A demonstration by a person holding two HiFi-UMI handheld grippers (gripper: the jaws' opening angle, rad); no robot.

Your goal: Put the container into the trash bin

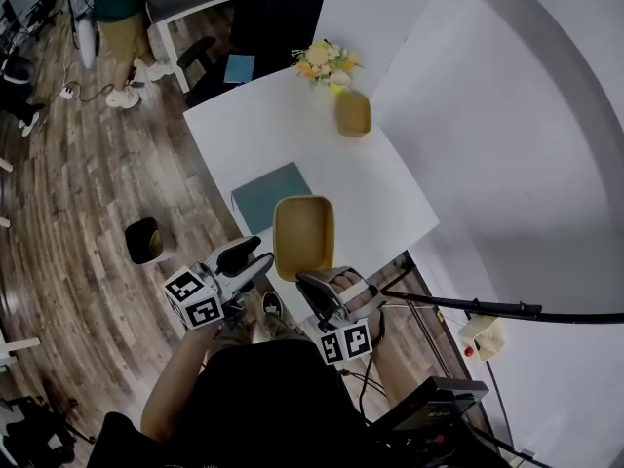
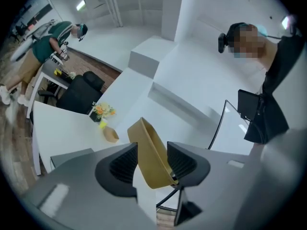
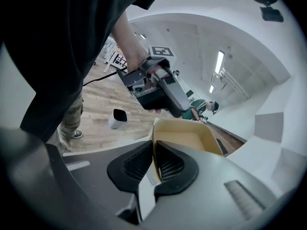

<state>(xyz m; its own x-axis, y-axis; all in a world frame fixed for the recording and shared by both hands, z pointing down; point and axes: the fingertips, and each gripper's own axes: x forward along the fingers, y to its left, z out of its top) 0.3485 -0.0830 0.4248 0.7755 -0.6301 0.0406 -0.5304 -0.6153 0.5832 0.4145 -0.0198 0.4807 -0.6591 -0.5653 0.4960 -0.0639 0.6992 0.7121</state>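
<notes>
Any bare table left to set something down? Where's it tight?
Free: the white table between the teal mat and the small container; also the strip right of the held container, toward the table's right edge. Tight: the far corner with the flowers, and the near edge, where the right gripper and left gripper meet.

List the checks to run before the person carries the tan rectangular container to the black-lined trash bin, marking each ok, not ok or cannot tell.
1. Right tongs shut on the wall of the tan rectangular container: ok.
2. Left tongs clear of it: not ok; the jaws are apart, but the wall stands between them.
3. Container empty: ok.
4. White, black-lined trash bin upright and open on the wooden floor: ok.
5. Container above the bin: not ok; it hangs by the edge of the white table.
</notes>
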